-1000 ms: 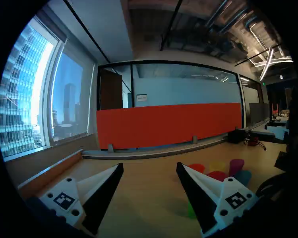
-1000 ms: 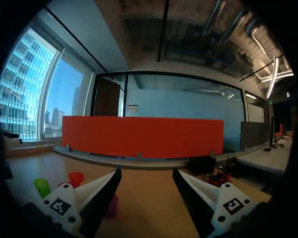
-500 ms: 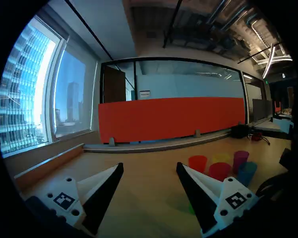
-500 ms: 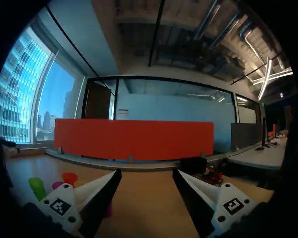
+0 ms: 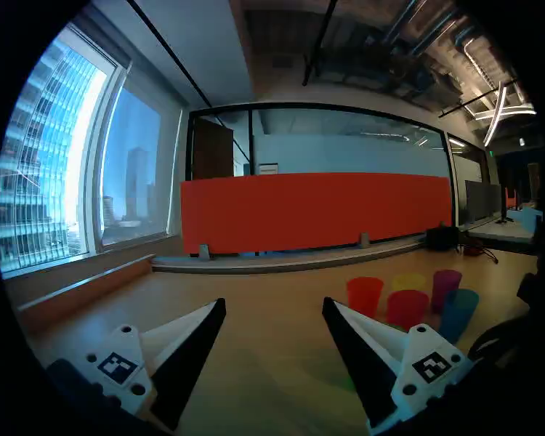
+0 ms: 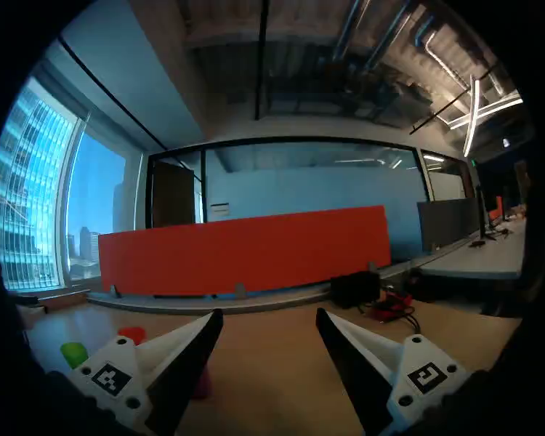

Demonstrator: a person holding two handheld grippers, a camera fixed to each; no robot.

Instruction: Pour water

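Left gripper [image 5: 272, 301]: jaws spread wide, nothing between them; held low over the desk [image 5: 272, 341].
Cups [image 5: 418, 301]: five in a tight cluster to the right of the gripper's line, well short of the desk's far edge, where the divider [image 5: 316, 211] runs. In order: orange cup [image 5: 365, 294], red cup [image 5: 407, 311] with yellow cup [image 5: 408, 280] behind it, purple cup [image 5: 446, 287], blue cup [image 5: 459, 314].
Right gripper [image 6: 269, 312]: jaws likewise apart and empty; a green cup [image 6: 74, 354] stands to its left.
Risk: the cups stand touching or nearly so, and a finger going for one would likely knock its neighbour. They look like light plastic, so tipping or sliding is probable, and any water would run over the desk.
Appearance: plain tapered tumblers, upright, mouths up, translucent colours. Contents cannot be told.
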